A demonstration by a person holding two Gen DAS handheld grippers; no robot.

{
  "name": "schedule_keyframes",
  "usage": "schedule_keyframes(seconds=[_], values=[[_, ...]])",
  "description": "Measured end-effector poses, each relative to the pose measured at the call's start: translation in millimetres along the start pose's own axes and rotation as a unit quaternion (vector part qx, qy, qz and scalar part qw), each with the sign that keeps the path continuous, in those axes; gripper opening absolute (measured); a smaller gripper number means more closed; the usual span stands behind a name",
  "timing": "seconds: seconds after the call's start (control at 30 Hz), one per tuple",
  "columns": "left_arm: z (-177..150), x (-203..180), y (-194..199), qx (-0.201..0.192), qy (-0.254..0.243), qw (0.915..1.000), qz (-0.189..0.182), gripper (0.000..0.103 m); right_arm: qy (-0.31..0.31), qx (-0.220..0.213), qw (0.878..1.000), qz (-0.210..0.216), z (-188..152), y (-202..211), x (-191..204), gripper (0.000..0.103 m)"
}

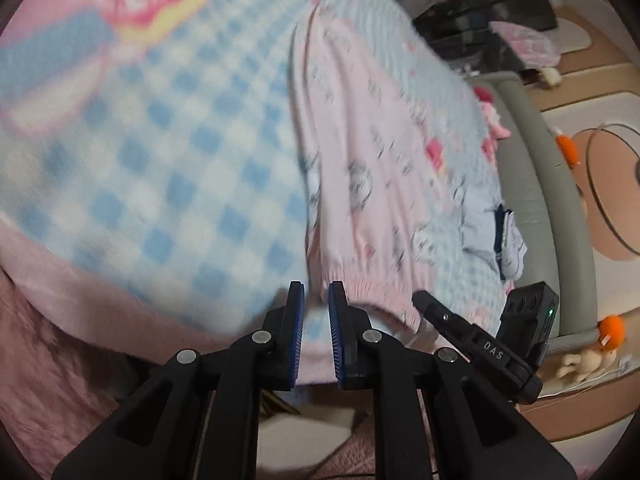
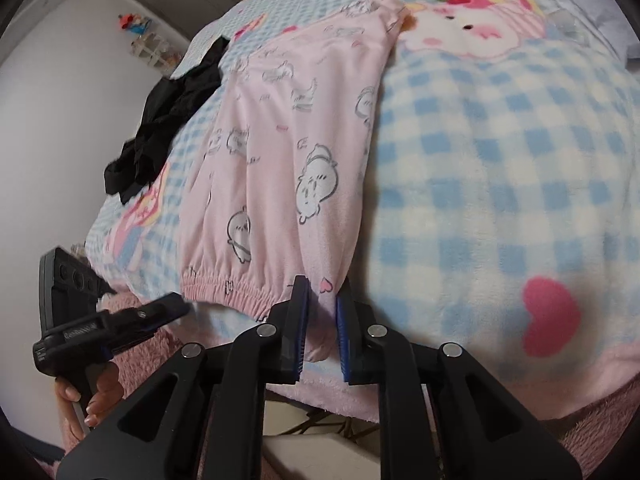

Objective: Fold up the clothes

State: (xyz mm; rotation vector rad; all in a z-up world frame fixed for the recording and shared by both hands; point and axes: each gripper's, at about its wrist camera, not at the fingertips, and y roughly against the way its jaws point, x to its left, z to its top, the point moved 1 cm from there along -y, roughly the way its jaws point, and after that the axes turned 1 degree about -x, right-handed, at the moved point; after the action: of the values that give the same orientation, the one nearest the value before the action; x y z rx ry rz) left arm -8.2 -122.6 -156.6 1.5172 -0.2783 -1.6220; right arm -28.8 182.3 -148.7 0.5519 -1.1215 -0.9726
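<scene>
I've got the pink pajama pants (image 2: 280, 152) laid lengthwise on the checked blanket (image 2: 500, 152), waistband at the near edge so both corners are reachable. My right gripper (image 2: 322, 304) sits at the waistband's right corner, jaws parted with no cloth clearly pinched. My left gripper (image 1: 316, 300) hovers just off the other corner, also released.

Pink pajama pants (image 2: 288, 152), fleece, printed with white cartoon animals and small hearts. Laid flat lengthwise on blue-and-white checkered blanket (image 2: 500, 152); elastic gathered waistband (image 2: 228, 286) at blanket's near edge, legs running toward far edge. Appear folded in half, leg on leg. Black garment (image 2: 168, 120), crumpled in heap, lies near blanket's left edge, apart from pants.
</scene>
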Motion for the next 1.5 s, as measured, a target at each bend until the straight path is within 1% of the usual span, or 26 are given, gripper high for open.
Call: schedule_keyframes(seconds=[0.03,0.1,0.13,0.17,0.2,0.23,0.3,0.33,0.37,0.47,0.5,0.53,0.6,0.63,0.67,0.77,0.87,0.93,1.03,1.17,1.2,1.23,1.33,1.37,1.43,1.5], values=[[2,-4,4,-0.008,-0.013,0.9999,0.003,0.014,0.005,-0.004,1.0,-0.003,1,2,1,0.018],[8,-10,2,-0.008,-0.029,0.9995,0.01,0.014,0.014,-0.012,1.0,-0.01,2,5,2,0.022],[11,-11,-1,-0.007,-0.03,0.9994,0.013,0.017,0.019,-0.016,1.0,-0.013,3,6,2,0.023],[13,-8,-5,-0.006,-0.022,0.9997,0.012,0.021,0.012,-0.011,1.0,-0.006,3,4,0,0.024],[16,-5,-9,-0.004,-0.014,0.9998,0.01,0.038,0.004,-0.006,1.0,0.004,2,2,-2,0.025],[18,-3,-13,-0.002,-0.006,0.9999,0.009,0.045,-0.004,-0.002,1.0,0.014,1,0,-3,0.025],[17,-1,-26,0.011,0.009,0.9996,-0.025,0.045,-0.005,0.006,1.0,0.022,-2,-4,-2,0.029],[16,-4,-30,0.015,0.005,0.9994,-0.03,0.045,-0.002,0.008,1.0,0.024,-3,-5,-2,0.032],[14,-8,-36,0.019,-0.004,0.9995,-0.025,0.045,0.0,0.01,1.0,0.025,-4,-7,-1,0.036],[12,-15,-56,0.029,-0.036,0.9988,0.015,0.044,0.0,0.017,0.999,0.032,-4,-17,-2,0.037],[13,-15,-63,0.033,-0.041,0.9981,0.033,0.04,-0.002,0.019,0.999,0.034,-3,-21,-3,0.037],[13,-18,-61,0.03,-0.043,0.9982,0.029,0.028,-0.003,0.021,0.999,0.035,-3,-24,-4,0.037],[13,-23,-57,0.023,-0.048,0.9984,0.021,0.018,-0.005,0.024,0.999,0.036,-3,-28,-6,0.031],[13,-26,-54,0.019,-0.05,0.9984,0.017,0.016,-0.005,0.023,0.999,0.039,-3,-26,-6,0.027],[12,-29,-48,0.012,-0.056,0.9983,0.012,0.016,-0.005,0.021,0.999,0.041,-3,-23,-6,0.017],[10,-43,-30,-0.005,-0.071,0.9974,0.007,0.015,0.01,0.019,0.999,0.039,-3,-20,0,0.014],[9,-50,-19,-0.009,-0.081,0.9965,0.017,0.015,0.025,0.018,0.999,0.037,-4,-16,7,0.014],[6,-48,-15,-0.007,-0.078,0.9966,0.026,0.015,0.035,0.017,0.999,0.035,-4,-14,11,0.014],[1,-42,-12,-0.004,-0.069,0.9973,0.027,0.015,0.043,0.014,0.999,0.03,-5,-8,15,0.014],[-5,-33,-26,0.022,-0.073,0.9958,0.05,0.016,0.051,0.016,0.998,0.017,-8,-4,15,0.015],[-5,-28,-31,0.031,-0.072,0.995,0.062,0.02,0.054,0.017,0.998,0.012,-9,-4,15,0.015],[-5,-24,-36,0.039,-0.07,0.994,0.074,0.021,0.057,0.021,0.998,0.004,-11,-6,14,0.015],[-2,-15,-36,0.051,-0.055,0.9946,0.072,0.025,0.053,0.027,0.998,-0.007,-14,-10,9,0.016],[-1,-14,-31,0.047,-0.055,0.9951,0.067,0.026,0.052,0.027,0.998,-0.008,-14,-7,9,0.016],[3,-15,-17,0.02,-0.07,0.9938,0.084,0.024,0.048,0.022,0.999,-0.011,-11,1,10,0.021],[9,-14,-3,-0.01,-0.078,0.9932,0.086,0.022,0.058,-0.003,0.998,-0.017,-3,17,17,0.021]])
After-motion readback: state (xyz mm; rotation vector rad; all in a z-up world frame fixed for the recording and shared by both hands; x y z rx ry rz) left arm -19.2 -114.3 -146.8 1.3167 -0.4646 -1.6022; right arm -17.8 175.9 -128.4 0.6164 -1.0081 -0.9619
